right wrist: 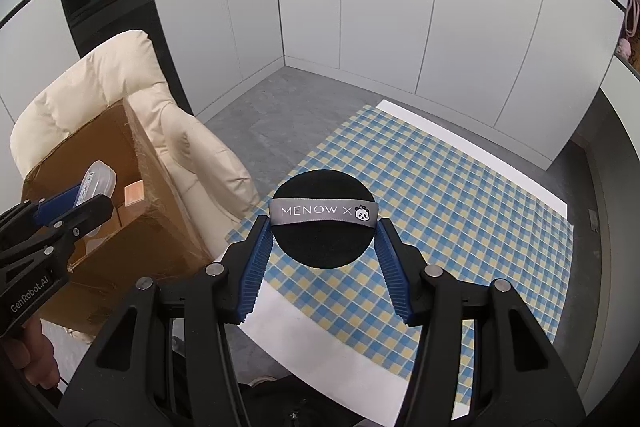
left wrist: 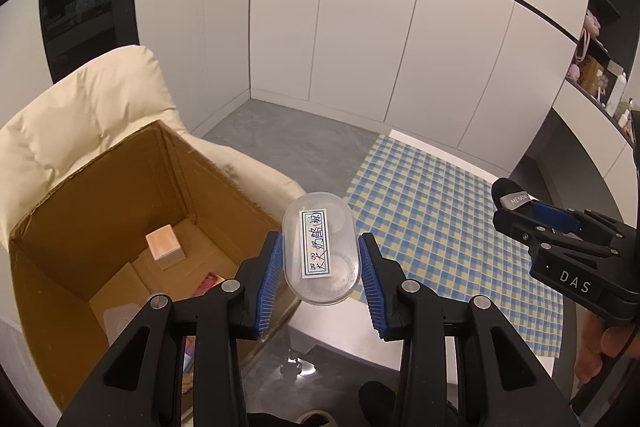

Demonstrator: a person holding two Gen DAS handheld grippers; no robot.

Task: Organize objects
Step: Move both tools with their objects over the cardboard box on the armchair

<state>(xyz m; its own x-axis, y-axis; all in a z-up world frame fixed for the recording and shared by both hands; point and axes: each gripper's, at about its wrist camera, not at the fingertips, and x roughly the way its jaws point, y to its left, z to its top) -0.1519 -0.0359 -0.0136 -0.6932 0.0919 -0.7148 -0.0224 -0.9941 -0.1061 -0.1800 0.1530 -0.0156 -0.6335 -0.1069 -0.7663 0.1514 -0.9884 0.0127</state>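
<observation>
- Clear oval lidded container (left wrist: 321, 249) with a handwritten label, centre of the left wrist view, clamped between the left gripper (left wrist: 320, 281) jaws, beside the open cardboard box (left wrist: 120, 203) at left.
- Black round powder puff (right wrist: 323, 219), grey MENOW strap, centre of the right wrist view, pinched by the right gripper (right wrist: 324, 259) jaws over the blue-yellow checked cloth (right wrist: 460, 211) on the bench.
- Box sits on a cream armchair (left wrist: 80, 107); small pink-topped cube (left wrist: 164, 246) inside.

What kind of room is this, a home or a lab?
Most likely a room in a home. A cream padded armchair holds a cardboard box, a table wears a blue and yellow checked cloth, and plain white cupboard doors line the walls.
</observation>
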